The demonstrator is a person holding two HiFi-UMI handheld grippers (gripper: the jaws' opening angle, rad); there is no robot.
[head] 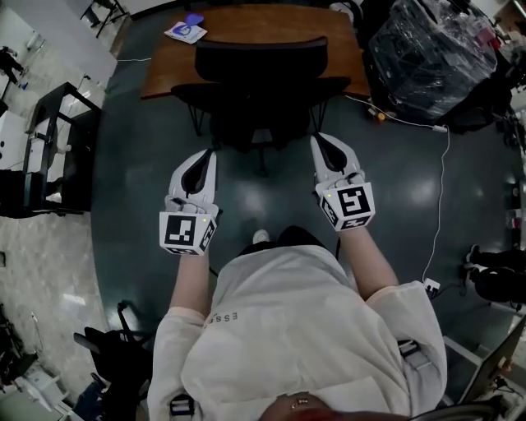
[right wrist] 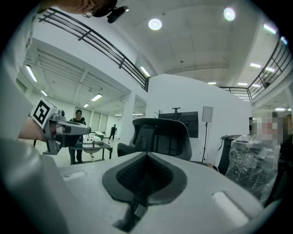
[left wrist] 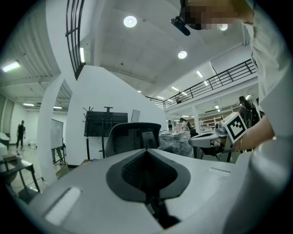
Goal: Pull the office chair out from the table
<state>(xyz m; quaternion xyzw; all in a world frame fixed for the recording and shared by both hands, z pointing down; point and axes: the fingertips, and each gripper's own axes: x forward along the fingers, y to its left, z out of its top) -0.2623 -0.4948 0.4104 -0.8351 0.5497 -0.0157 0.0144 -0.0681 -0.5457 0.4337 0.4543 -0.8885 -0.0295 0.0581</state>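
1. The office chair (head: 261, 56) stands pushed in at the wooden bench (head: 246, 23), with its backrest turned toward me. That puts the backrest edge and the armrests on my side, which is where I judge a pull has to start.
2. My left gripper (head: 208, 156) has its jaws fully together, and its own view shows nothing between them. It is held level and aimed at the chair's left side, near it but not touching.
3. My right gripper (head: 317, 141) is the same: jaws pressed shut, empty, level, and lined up with the chair's right side, short of contact.
4. I read the spread between the two grippers as deliberate. One on each flank of the backrest would let me draw the chair straight back rather than swing it on its castors.
5. The pull has not begun. In my judgement the jaws must part before they can take hold of the backrest or an armrest.
6. A plastic-wrapped bundle (head: 431, 49) sits at the right of the bench and a white cable (head: 445, 189) trails over the floor there. The floor directly behind the chair looks free for rolling it toward me.
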